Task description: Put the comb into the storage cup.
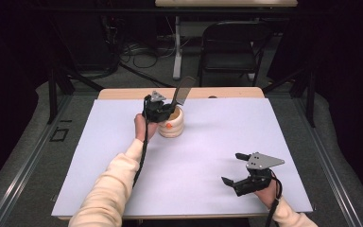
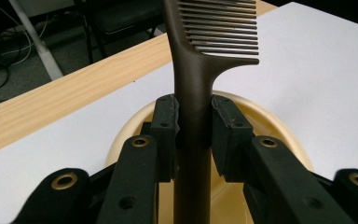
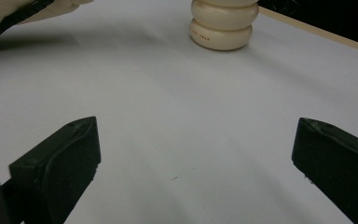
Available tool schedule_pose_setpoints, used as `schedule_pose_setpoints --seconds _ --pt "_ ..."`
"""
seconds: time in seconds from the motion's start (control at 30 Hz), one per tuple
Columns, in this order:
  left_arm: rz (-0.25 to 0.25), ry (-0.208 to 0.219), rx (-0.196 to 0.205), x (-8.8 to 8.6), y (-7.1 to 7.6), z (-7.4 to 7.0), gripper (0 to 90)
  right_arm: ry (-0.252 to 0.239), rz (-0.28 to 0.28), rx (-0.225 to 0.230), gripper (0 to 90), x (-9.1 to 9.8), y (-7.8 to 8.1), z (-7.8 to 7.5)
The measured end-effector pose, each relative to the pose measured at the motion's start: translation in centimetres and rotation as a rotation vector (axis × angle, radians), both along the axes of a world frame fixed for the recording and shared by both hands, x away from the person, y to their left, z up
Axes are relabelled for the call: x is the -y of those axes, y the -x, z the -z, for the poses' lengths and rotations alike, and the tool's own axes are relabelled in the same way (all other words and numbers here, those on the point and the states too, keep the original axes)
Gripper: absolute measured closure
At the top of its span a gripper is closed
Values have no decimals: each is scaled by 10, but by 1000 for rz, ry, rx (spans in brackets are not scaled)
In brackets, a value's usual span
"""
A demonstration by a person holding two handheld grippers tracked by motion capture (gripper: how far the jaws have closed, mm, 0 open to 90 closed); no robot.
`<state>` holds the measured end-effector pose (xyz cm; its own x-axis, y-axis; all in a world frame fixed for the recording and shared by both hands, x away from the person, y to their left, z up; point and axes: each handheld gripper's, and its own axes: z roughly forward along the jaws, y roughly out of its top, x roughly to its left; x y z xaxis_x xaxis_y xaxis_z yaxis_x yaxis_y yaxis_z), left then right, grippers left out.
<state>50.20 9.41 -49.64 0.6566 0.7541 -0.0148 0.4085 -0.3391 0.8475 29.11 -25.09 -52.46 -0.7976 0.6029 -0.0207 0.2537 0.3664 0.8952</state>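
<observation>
The fingers (image 2: 165, 126) of the left gripper (image 2: 193, 122) were clamped hard on the dark brown comb (image 2: 193, 93), one pad on each side of its handle, just below where the teeth branch off. That comb stood nearly upright, its handle going down into the open mouth of the cream ribbed holder (image 2: 265, 122) and its toothed end leaning up and away toward the far edge. From above, the left gripper (image 1: 163, 112) sat right over the holder (image 1: 172, 125) at the far left-centre of the table, with the comb (image 1: 183, 91) sticking up past it. The holder stood on the white sheet (image 1: 208, 142) and showed a small orange mark on its near side. Well apart, at the near right, the right gripper (image 1: 234, 169) hovered low over the sheet, jaws spread wide with nothing between them, and its own view had the holder (image 3: 223, 25) far off beyond the bare white surface. Beyond the sheet ran a strip of the wooden table edge (image 1: 227, 92), and past that stood a dark folding chair (image 1: 231, 47).
</observation>
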Motion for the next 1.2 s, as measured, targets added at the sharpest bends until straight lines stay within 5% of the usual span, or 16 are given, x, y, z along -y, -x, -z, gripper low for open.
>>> schedule_pose_setpoints --seconds 0.73,1.2 --pt "-6 -37 -30 3 0 2 709 0 -1 2 7 0 0 0" --pt "-5 -32 -5 -1 5 -10 479 1 -1 3 7 0 0 0"
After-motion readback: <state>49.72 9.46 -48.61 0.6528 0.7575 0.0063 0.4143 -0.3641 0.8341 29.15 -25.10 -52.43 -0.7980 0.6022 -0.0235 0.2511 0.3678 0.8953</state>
